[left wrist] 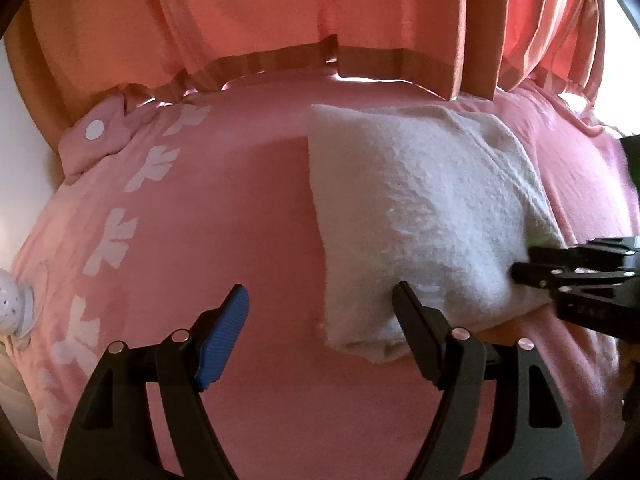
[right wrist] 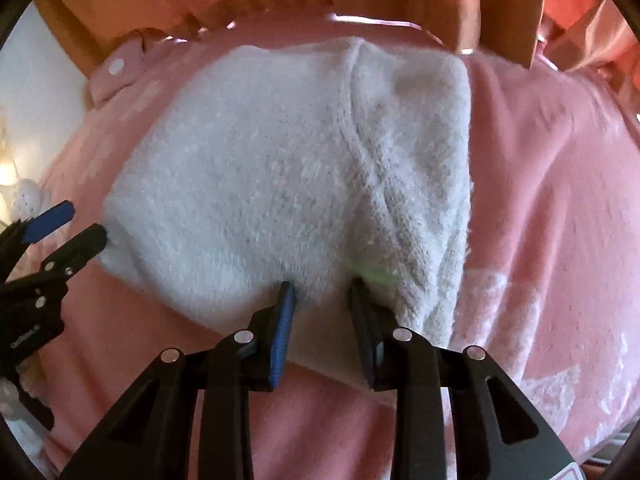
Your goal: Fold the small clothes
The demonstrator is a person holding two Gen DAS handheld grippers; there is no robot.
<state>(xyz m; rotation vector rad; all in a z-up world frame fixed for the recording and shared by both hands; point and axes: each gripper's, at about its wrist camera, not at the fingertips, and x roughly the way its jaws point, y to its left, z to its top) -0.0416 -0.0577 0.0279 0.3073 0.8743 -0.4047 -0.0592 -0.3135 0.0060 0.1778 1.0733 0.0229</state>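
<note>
Pink bedding with a line of white leaf prints (left wrist: 116, 236) covers the whole work surface, and an orange curtain (left wrist: 248, 12) hangs along its far edge with daylight leaking under the hem. On that pink bedspread (left wrist: 248, 208) lies the task's thing, a white terry cloth (left wrist: 416, 216), already doubled over at least once, with its stacked layers showing at the near left corner. Its long axis runs from the near edge away toward the curtain, so both tools meet it end-on, at the near short edge. From the left gripper (left wrist: 320, 312) the cloth lies ahead and to the right: the jaws stand wide apart, empty, the blue-padded finger over bare bedspread and the other finger just at the cloth's near left corner. The right gripper (right wrist: 322, 292) is the nearer one to the work; its jaws are narrowed with the near edge of the cloth between them, though whether the pads truly pinch the terry or only bracket it cannot be told from either view. In the left camera that same tool comes in from the side at the near right corner. My judgement is that the next fold would carry the near edge away along the long axis, and the left tool must first shift rightward and close on its corner.
</note>
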